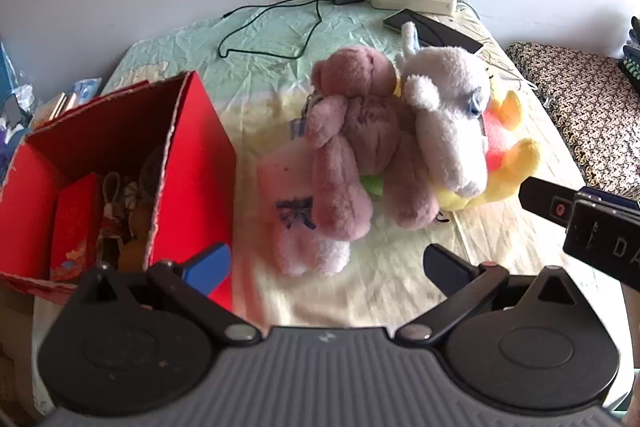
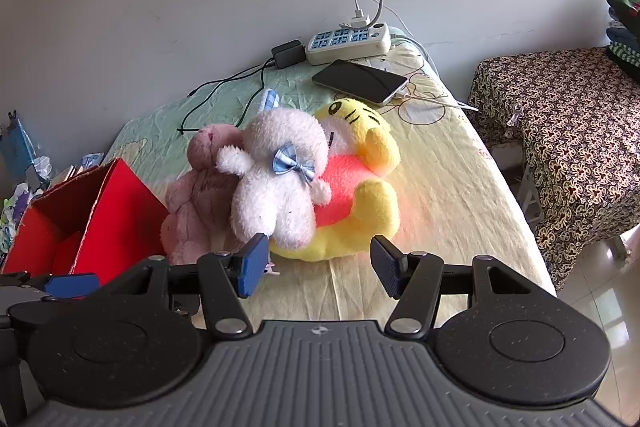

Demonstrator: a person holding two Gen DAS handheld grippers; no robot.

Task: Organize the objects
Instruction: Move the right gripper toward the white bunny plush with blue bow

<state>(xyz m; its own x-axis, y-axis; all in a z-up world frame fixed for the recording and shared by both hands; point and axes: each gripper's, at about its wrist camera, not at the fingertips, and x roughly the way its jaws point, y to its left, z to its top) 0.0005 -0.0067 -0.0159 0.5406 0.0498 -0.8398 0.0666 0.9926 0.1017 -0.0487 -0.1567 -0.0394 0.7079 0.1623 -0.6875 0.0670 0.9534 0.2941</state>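
Left wrist view: my left gripper [image 1: 326, 269] gapes wide and empty, nearest the pink bear [image 1: 360, 139] lying just beyond, lengthwise toward me, red box [image 1: 192, 163] left

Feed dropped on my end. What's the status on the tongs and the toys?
Left tongs open, empty. Right tongs open, empty, near the white bunny. Plush pile beside the red box, none gripped. Nothing blocking.
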